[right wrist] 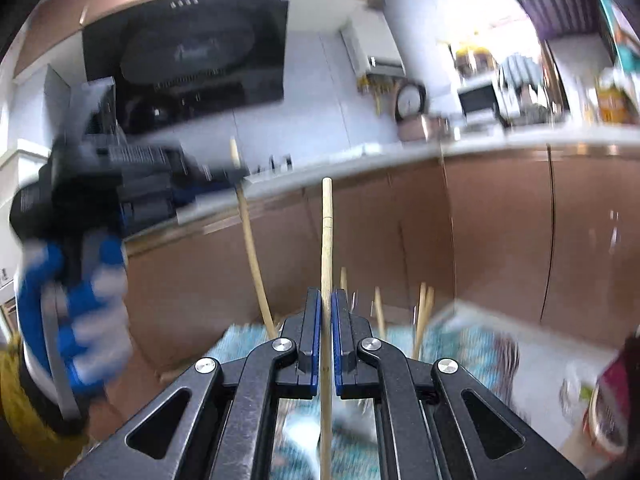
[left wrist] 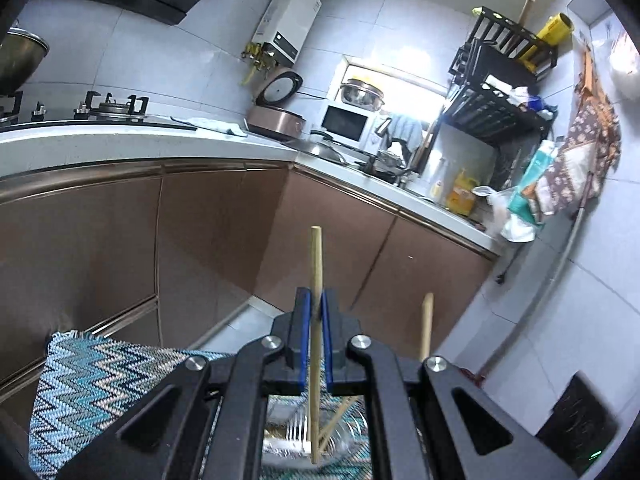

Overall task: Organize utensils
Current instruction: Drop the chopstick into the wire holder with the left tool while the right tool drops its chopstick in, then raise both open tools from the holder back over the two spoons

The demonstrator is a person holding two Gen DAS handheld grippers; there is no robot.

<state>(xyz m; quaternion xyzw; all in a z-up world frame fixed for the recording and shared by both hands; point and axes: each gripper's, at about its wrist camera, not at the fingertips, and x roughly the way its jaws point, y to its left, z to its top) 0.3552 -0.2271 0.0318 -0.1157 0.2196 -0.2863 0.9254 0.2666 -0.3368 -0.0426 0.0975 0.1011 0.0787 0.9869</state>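
Observation:
My left gripper (left wrist: 316, 304) is shut on a wooden chopstick (left wrist: 316, 256) that stands upright, its lower end in a clear glass container (left wrist: 352, 436) with other chopsticks and a fork. A second chopstick (left wrist: 426, 328) sticks up to the right. My right gripper (right wrist: 326, 300) is shut on another wooden chopstick (right wrist: 327, 232), also upright. The right wrist view is blurred; it shows the left gripper (right wrist: 224, 174) at the left, held by a blue-gloved hand (right wrist: 80, 308) and holding its chopstick (right wrist: 250, 236). Several more chopsticks (right wrist: 422, 312) stand behind my right gripper.
A blue zigzag cloth (left wrist: 100, 384) covers the table below. Brown kitchen cabinets (left wrist: 224, 224) and a white counter (left wrist: 120, 140) with a stove, rice cooker (left wrist: 276, 120) and microwave (left wrist: 344, 124) lie ahead. A jar (right wrist: 608, 412) stands at the right.

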